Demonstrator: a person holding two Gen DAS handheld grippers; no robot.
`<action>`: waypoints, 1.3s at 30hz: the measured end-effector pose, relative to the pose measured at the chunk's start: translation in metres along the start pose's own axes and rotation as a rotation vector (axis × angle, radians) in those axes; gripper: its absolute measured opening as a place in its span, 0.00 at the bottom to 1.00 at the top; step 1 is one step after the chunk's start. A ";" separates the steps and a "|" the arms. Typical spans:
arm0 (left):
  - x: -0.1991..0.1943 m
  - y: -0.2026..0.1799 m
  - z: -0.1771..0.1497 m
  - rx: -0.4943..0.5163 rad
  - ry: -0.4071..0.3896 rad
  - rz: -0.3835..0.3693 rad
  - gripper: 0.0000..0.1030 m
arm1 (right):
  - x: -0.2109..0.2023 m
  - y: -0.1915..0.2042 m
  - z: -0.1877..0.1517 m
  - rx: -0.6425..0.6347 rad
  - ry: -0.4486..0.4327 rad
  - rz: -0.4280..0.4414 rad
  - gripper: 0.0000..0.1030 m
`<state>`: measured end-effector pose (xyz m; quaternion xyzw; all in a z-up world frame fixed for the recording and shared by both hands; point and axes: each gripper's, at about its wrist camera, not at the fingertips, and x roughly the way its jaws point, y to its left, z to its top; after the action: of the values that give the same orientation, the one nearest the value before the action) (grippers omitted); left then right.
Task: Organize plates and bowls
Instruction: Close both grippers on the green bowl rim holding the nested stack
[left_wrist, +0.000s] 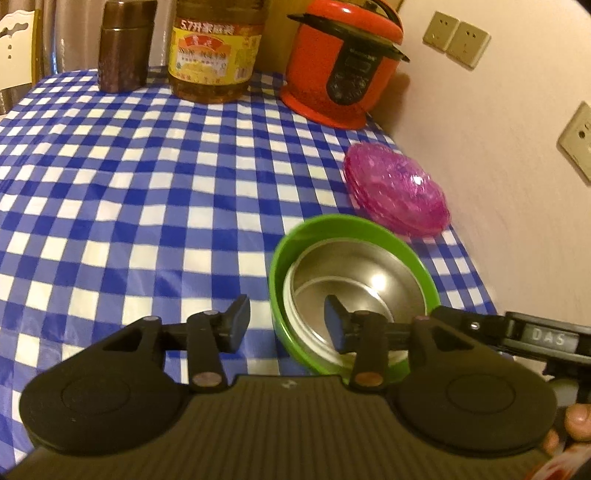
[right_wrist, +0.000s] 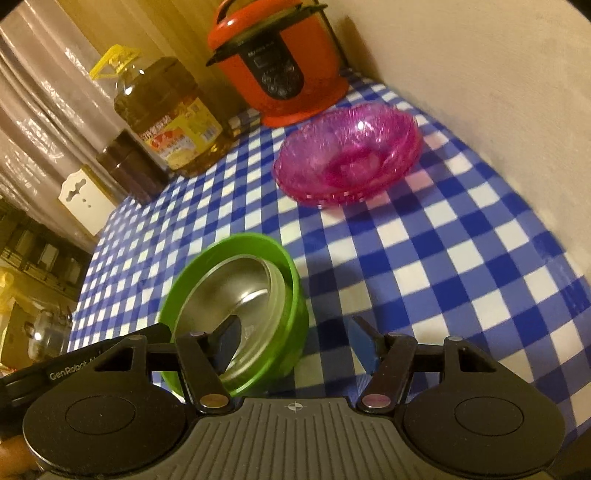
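1. Table covered by a blue-and-white checked cloth (left_wrist: 129, 177), set against a plain pale wall (left_wrist: 498, 122).
2. Beige wall sockets (left_wrist: 456, 38) mounted above the table's far corner.
3. White carved chair back (right_wrist: 86, 205) at the far edge.
4. Translucent curtain (right_wrist: 40, 85) behind; warm, dim indoor light.

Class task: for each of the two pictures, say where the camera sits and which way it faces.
Left wrist: on the left tongs, facing down-forward at the green bowl; a thumb shows.
Right wrist: on the right tongs, facing down-forward over the tablecloth; open tongs show.
Shared: green bowl, pink bowl, cooker.
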<state>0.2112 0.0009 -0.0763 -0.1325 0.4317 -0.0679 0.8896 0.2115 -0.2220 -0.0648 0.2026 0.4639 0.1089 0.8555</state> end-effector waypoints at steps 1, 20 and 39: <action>0.001 -0.001 -0.003 0.005 0.006 -0.003 0.39 | 0.002 0.000 -0.002 -0.003 0.008 0.000 0.63; 0.002 -0.005 -0.011 -0.009 0.008 -0.023 0.40 | 0.007 -0.002 -0.016 -0.031 0.019 -0.004 0.63; 0.000 0.008 0.001 -0.074 -0.023 -0.051 0.41 | -0.002 -0.001 -0.005 0.042 -0.006 0.011 0.72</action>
<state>0.2126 0.0092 -0.0781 -0.1770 0.4201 -0.0728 0.8871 0.2057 -0.2228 -0.0664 0.2234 0.4625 0.1031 0.8518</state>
